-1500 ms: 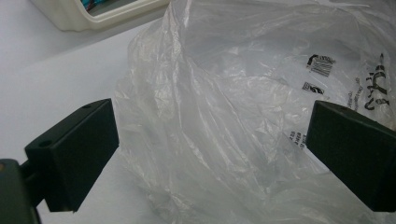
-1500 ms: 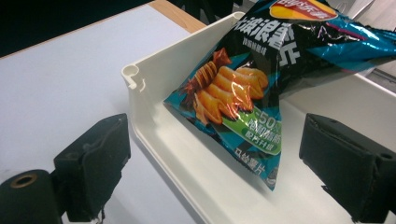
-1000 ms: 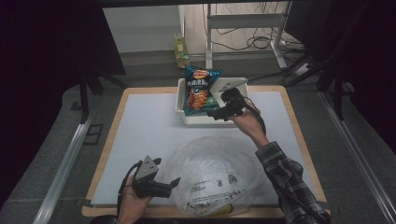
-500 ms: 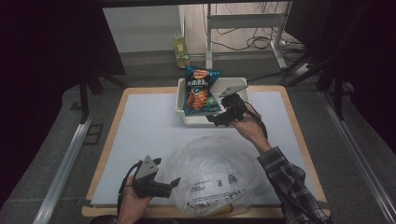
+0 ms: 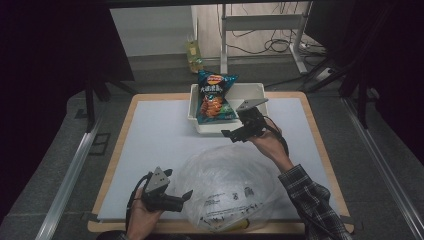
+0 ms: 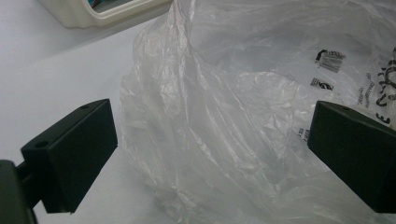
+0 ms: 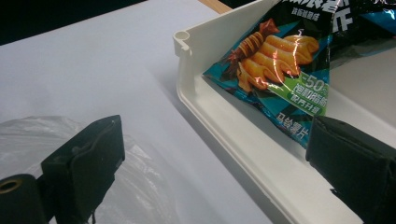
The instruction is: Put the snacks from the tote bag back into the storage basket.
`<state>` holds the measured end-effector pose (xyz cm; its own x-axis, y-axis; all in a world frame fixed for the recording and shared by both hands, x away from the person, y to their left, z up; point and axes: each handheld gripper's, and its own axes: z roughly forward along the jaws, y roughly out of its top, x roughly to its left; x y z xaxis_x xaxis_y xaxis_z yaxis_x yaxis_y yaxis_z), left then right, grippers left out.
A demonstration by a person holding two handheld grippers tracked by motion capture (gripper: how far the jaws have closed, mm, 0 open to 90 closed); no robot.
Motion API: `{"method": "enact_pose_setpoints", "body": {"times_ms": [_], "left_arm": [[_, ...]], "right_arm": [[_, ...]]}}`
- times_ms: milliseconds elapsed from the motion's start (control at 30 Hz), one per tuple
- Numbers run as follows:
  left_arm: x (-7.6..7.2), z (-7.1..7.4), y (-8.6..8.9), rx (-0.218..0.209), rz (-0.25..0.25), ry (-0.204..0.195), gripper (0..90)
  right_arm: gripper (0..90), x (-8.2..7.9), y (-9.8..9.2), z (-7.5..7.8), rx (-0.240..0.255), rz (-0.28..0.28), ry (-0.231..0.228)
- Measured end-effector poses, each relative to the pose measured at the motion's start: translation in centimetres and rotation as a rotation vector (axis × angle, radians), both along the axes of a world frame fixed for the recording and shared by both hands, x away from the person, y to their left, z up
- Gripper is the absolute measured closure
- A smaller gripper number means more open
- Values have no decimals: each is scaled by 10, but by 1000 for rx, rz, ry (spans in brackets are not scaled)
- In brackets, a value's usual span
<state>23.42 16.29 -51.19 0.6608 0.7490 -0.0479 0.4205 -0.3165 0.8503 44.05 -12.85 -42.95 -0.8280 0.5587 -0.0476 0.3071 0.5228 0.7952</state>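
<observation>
1. The clear plastic bag lies crumpled on the white table mat, at the person's near edge. The chip bag leans in the white plastic tray at the far side, its top over the tray's far rim.
2. The left gripper rests at the plastic bag's left edge. Its jaws stand wide apart, with a raised fold of film between them but not clamped.
3. The right gripper hovers at the tray's near rim, jaws wide apart and holding nothing.
4. Handling, chip bag: judged light, air-filled, glossy and slippery, with fragile contents. Take hold at a sealed edge or corner, not across the middle.
5. Handling, plastic bag: judged thin, limp and slippery. Pinch a raised fold near the mouth.
6. Markings: the chip bag carries a round brand logo, fried-squid artwork, "-50" on a green band and Chinese characters. The plastic bag's black print is too small to read.
</observation>
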Motion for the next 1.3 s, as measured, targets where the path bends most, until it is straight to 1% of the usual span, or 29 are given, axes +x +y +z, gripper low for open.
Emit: {"method": "enact_pose_setpoints", "body": {"times_ms": [33,167,267,500,567,600,633,700,767,867,1000,1133,1300], "left_arm": [[0,0,0,7,-1,-1,13],[0,0,0,10,-2,-7,11],[0,0,0,28,-3,-13,10],[-1,0,-1,26,-9,-17,9],[-1,0,-1,16,-10,-15,9],[-1,1,0,4,-18,-13,9],[-2,1,1,-22,-30,-13,8],[-2,3,1,-58,-49,-18,7],[-3,3,1,-59,-51,-22,8],[-2,2,2,-59,-48,-15,8],[-2,2,2,-50,-40,-14,10],[-1,2,2,-65,-32,-5,9],[-1,2,2,-71,-29,-8,5]], "right_arm": [[47,-1,-1,0,4,3,1],[46,-5,-3,0,10,1,-3],[47,-6,-5,-1,12,3,-4],[46,-9,-9,-4,6,-1,-6],[46,-11,-11,-5,4,-3,-3],[47,-11,-11,-5,4,-3,-3],[46,-12,-12,-6,4,-4,-4],[46,-13,-13,-7,4,-6,-3],[47,-14,-13,-7,7,-7,-3],[46,-16,-13,-8,4,-4,-4],[46,-20,-15,-9,4,1,1],[45,-24,-18,-10,2,1,5],[43,-30,-20,-9,5,13,1]]}}
